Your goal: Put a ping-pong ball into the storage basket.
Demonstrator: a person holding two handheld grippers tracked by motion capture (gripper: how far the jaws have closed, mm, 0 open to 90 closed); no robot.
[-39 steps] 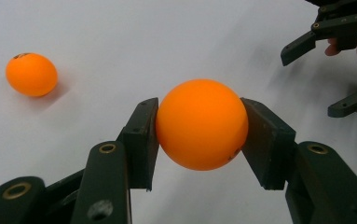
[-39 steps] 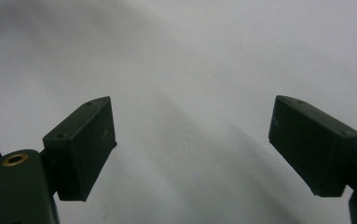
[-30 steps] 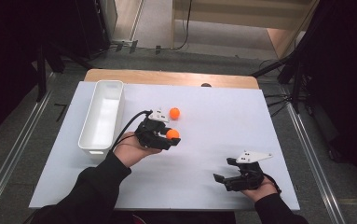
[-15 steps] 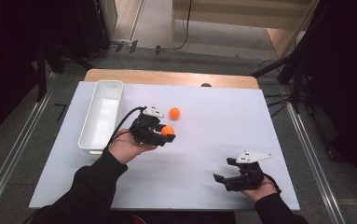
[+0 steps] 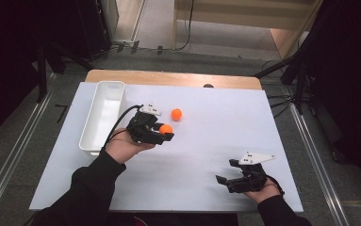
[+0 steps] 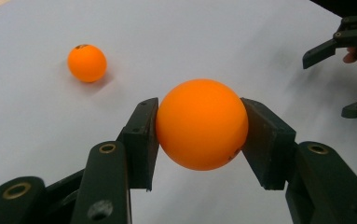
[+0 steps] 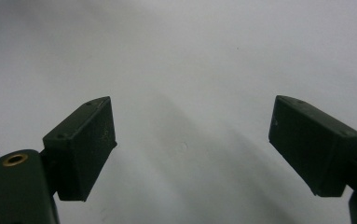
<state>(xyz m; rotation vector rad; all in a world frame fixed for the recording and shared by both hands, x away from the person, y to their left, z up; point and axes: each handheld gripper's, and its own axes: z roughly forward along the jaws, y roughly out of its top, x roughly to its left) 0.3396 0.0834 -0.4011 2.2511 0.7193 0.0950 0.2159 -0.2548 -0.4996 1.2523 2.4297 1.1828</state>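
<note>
My left gripper (image 5: 165, 133) is shut on an orange ball (image 5: 166, 128), held a little above the white table near its middle-left. In the left gripper view both pads press the sides of that held ball (image 6: 202, 123). A second orange ball (image 5: 176, 114) lies loose on the table just beyond it, seen at the upper left as the loose ball (image 6: 87, 62) in the left gripper view. My right gripper (image 5: 222, 180) rests near the front right of the table, its jaws wide apart with nothing between them (image 7: 192, 144).
A long white tray (image 5: 97, 123) stands along the left side of the white tabletop (image 5: 216, 127), close to my left hand. A wooden strip (image 5: 168, 77) runs along the far edge. The right gripper's jaws (image 6: 339, 42) show at the right edge of the left gripper view.
My left gripper with the orange ball has shifted slightly left and away from the front edge, toward the tray. The right gripper has stayed put.
</note>
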